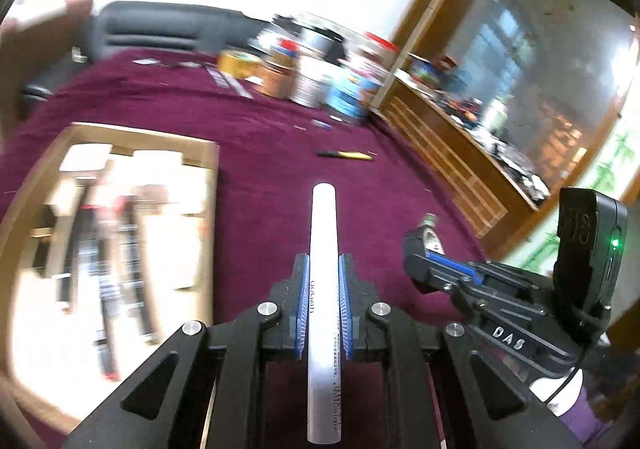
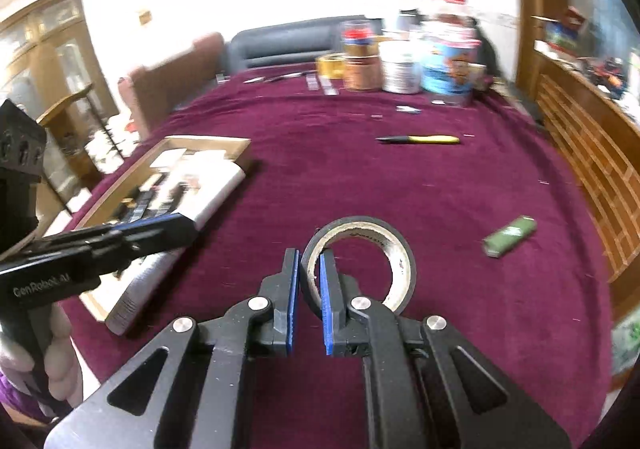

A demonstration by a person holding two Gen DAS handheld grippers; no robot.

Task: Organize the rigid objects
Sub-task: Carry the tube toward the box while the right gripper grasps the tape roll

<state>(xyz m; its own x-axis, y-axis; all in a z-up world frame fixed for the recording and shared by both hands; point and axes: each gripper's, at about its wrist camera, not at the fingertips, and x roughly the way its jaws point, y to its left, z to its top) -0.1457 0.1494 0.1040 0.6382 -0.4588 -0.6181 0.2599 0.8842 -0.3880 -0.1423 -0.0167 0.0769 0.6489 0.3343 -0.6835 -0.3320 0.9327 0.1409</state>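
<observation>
Two loads are in the air at once, and each has its own way of slipping.

Left wrist view: the left gripper (image 1: 324,297) is clamped on a white tube (image 1: 323,289), held along the line of the fingers with much of its length reaching past the tips and more running back under the camera. The wooden box (image 1: 120,209) sits to the left on the maroon cloth (image 1: 280,169), already holding dark pens or similar, blurred. With so narrow a pinch on a smooth round body, the tube could slide forward or swivel, and its far end could strike the box rim before it clears.

Right wrist view: the right gripper (image 2: 309,289) grips the wall of a black tape roll (image 2: 360,261), one finger inside the ring, one outside. Gripped at one edge only, the roll may pivot and drop. The left gripper crosses close at the left, over the box, so the two could collide. A yellow pen (image 2: 420,139) and a green lighter-like item (image 2: 509,236) lie loose on the cloth.
</observation>
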